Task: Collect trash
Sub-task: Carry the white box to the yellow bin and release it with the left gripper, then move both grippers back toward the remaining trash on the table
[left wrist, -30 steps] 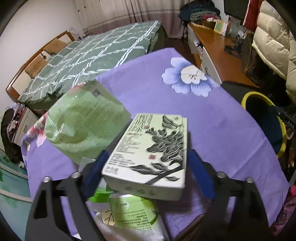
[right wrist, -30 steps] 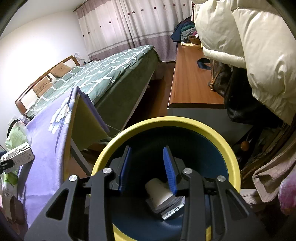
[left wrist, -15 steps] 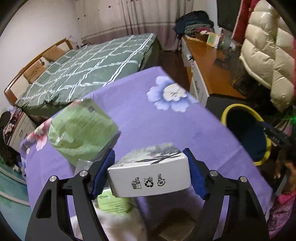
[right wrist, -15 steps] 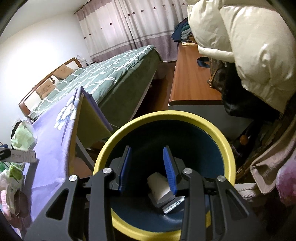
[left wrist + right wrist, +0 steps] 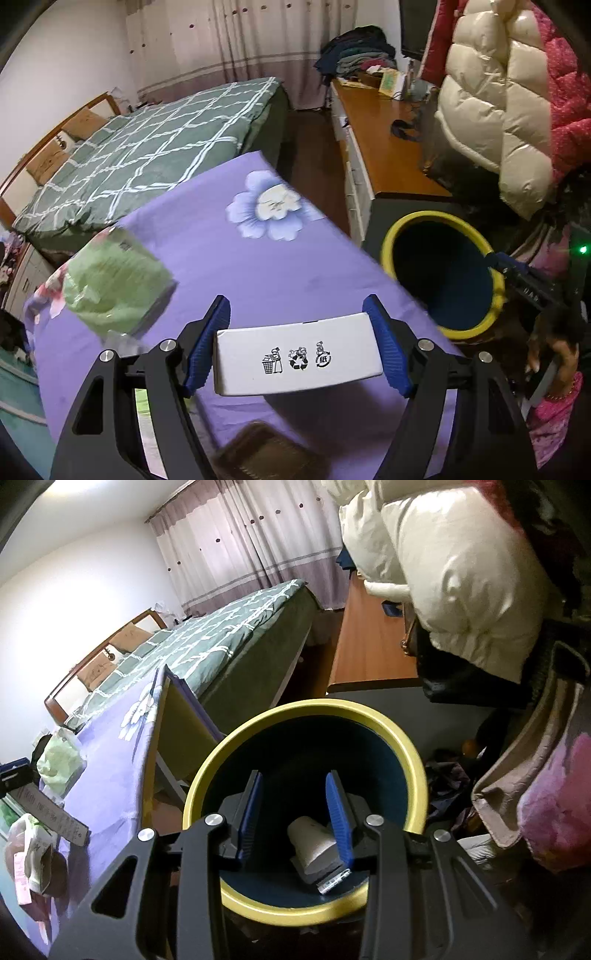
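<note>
White cardboard box [image 5: 298,359]: my left gripper [image 5: 297,350] fingers stay clamped on it, now lifted level, frame centre-bottom. Right gripper [image 5: 294,812]: fingers apart, unchanged, over yellow-rimmed blue bin [image 5: 413,753].

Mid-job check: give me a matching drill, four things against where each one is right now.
Things:
1. white box
2. green bag
3. paper roll
4. right gripper

Places:
A. lying on the purple tablecloth
B. at the bottom of the yellow-rimmed bin
C. over the bin's mouth, holding nothing
D. clamped in the left gripper

Pairs: 1-D, 2-A, 3-B, 4-C
</note>
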A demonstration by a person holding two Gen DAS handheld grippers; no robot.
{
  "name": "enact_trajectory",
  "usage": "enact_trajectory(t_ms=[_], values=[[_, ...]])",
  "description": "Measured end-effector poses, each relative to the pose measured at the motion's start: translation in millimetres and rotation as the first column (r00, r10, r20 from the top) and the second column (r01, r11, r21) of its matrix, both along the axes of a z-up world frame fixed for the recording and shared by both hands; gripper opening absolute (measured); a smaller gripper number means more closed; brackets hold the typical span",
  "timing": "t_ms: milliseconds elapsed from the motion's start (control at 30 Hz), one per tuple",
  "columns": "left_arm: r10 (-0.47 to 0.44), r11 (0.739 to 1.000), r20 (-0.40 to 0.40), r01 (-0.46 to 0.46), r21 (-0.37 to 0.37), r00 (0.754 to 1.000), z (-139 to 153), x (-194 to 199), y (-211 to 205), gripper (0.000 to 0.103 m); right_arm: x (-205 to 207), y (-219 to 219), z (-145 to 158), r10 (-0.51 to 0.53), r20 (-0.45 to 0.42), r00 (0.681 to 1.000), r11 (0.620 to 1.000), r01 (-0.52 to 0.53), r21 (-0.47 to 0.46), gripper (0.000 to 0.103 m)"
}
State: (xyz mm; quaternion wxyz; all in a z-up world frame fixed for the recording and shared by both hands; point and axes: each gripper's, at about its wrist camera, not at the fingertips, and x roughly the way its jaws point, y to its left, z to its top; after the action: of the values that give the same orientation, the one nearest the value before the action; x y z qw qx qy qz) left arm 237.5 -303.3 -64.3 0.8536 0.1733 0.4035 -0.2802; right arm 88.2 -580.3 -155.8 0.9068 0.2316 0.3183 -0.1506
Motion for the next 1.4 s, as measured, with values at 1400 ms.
enact_trajectory(t_ms=[1400], values=[[0.088,0.968,0.164,-0.046,-0.245,0.983,62,-90,30,0.098,-34,49,15,0.034,-0.016,0.999,0.996,-0.035,-0.076,0.044]])
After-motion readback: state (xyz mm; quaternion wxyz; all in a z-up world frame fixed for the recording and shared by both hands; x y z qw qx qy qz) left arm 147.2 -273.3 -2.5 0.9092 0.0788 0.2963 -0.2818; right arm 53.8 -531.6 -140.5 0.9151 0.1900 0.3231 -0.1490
